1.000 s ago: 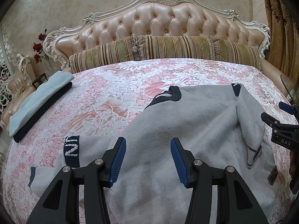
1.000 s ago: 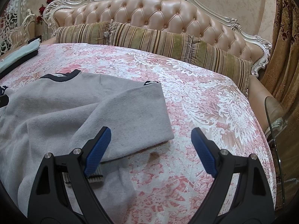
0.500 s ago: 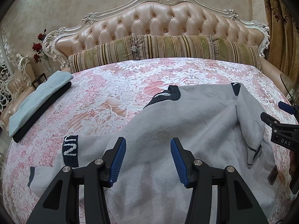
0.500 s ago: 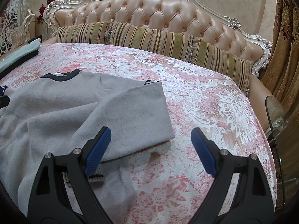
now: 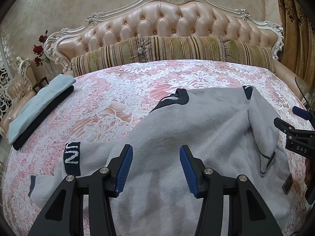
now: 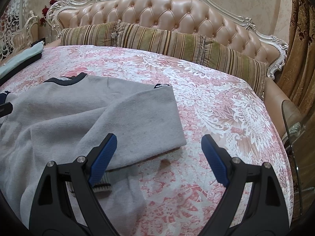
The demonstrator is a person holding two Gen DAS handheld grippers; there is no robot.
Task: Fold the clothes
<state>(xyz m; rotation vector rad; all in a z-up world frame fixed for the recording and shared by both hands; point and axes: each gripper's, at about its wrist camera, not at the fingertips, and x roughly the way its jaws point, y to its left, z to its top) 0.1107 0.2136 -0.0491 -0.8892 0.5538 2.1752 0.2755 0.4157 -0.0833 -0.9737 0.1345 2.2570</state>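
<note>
A grey sweater [image 5: 196,129] with a dark navy collar lies spread on the pink floral bedspread [image 5: 110,98]. Its right sleeve is folded in over the body, cuff toward me [image 5: 265,163]; the left sleeve with a navy band [image 5: 72,157] stretches out to the left. My left gripper [image 5: 156,169] hovers open above the sweater's lower middle, nothing between its blue pads. In the right wrist view the same sweater [image 6: 59,118] fills the left half, and my right gripper [image 6: 159,157] stands wide open over the folded sleeve's edge [image 6: 149,122], holding nothing. The right gripper [image 5: 295,129] also shows at the left view's right edge.
A folded light-blue garment on a dark one [image 5: 39,106] lies at the bed's left edge. Striped bolster pillows [image 5: 173,49] and a tufted headboard [image 5: 173,19] close the far side. A glass table edge [image 6: 291,137] stands right of the bed.
</note>
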